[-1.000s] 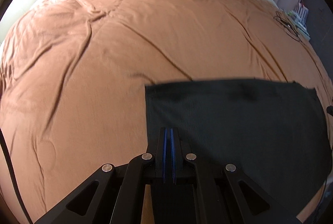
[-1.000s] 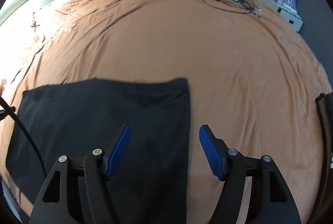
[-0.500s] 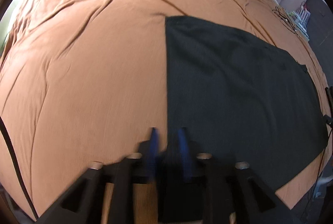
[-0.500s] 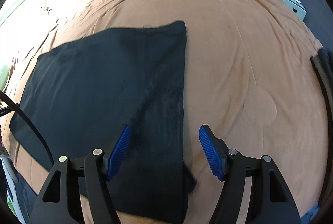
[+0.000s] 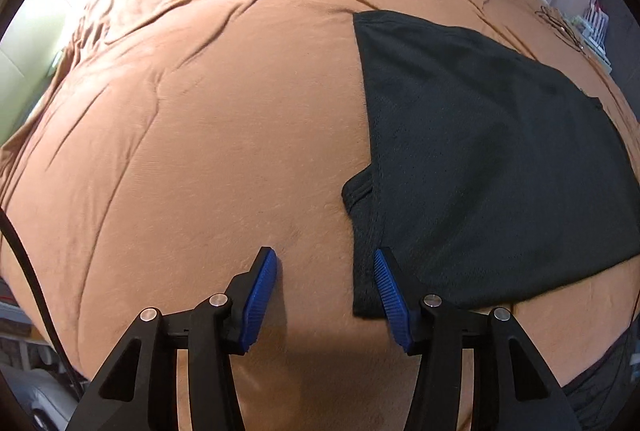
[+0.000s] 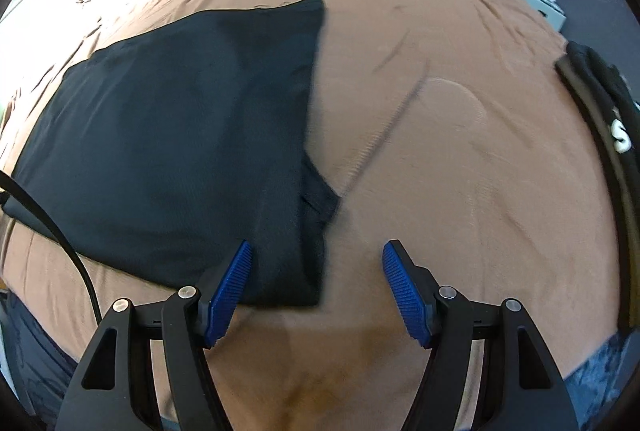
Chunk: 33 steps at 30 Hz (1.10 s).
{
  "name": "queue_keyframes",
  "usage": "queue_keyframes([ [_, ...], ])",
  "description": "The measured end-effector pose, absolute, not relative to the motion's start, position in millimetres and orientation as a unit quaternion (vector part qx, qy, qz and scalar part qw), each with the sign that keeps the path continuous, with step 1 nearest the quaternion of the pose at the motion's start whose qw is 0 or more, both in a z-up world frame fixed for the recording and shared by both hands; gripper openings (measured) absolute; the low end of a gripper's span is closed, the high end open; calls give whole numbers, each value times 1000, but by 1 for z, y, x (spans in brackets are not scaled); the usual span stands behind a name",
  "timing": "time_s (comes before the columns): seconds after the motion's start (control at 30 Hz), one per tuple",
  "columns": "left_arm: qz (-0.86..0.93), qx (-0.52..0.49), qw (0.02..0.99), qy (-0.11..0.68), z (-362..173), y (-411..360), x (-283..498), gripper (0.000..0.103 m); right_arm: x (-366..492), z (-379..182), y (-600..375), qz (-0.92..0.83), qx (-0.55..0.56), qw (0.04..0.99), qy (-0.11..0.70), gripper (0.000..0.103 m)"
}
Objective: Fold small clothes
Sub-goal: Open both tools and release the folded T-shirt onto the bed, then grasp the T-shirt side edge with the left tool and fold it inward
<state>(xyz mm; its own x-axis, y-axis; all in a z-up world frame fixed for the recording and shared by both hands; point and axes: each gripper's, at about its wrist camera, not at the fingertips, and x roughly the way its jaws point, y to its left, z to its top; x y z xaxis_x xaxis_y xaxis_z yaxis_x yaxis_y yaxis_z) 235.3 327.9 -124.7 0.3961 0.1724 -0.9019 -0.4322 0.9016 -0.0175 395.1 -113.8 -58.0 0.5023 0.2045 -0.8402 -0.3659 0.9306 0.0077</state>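
- Brown bedspread [image 5: 192, 159] covers the bed beneath both tools.
- Left gripper [image 5: 325, 291] gapes wide, holding nothing.
- Right gripper [image 6: 316, 291] likewise spread, empty.
- Black garment [image 5: 480, 159] lies flat between them, one sleeve [image 6: 318, 191] poking out.

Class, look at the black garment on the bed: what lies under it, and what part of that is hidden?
The black garment lies flat on the brown bedspread. A lower layer of its own fabric sticks out at one edge. The bedspread beneath it is covered and unseen.
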Motion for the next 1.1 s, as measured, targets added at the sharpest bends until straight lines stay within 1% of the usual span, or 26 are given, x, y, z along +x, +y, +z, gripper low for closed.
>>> queue_keyframes([
  [0.1,177,-156,832,503,-118,333,228,52,384,-48,-120,164,-77,868,462,65],
  [0.23,145,-236,833,479,-116,342,217,52,367,-34,-127,182,-55,875,446,63],
  [0.43,114,-331,807,476,-134,351,214,52,348,-27,-130,216,-18,872,439,52],
  [0.57,103,-364,801,464,-137,347,209,52,356,-29,-140,241,7,864,442,42],
  [0.73,91,-376,802,456,-140,341,214,52,357,-34,-118,278,24,852,444,35],
  [0.77,90,-382,801,452,-140,342,214,51,358,-34,-111,287,27,849,443,35],
  [0.8,89,-388,800,449,-140,342,212,44,357,-34,-105,295,28,847,442,34],
  [0.83,87,-395,798,447,-141,343,211,34,357,-34,-99,302,29,845,440,34],
  [0.9,81,-410,791,447,-145,344,209,28,358,-36,-89,319,33,839,440,33],
  [1.0,81,-408,797,438,-144,342,204,27,360,-41,-65,345,32,827,442,30],
  [1.1,77,-432,791,426,-146,346,198,27,363,-48,-46,364,33,816,449,28],
])
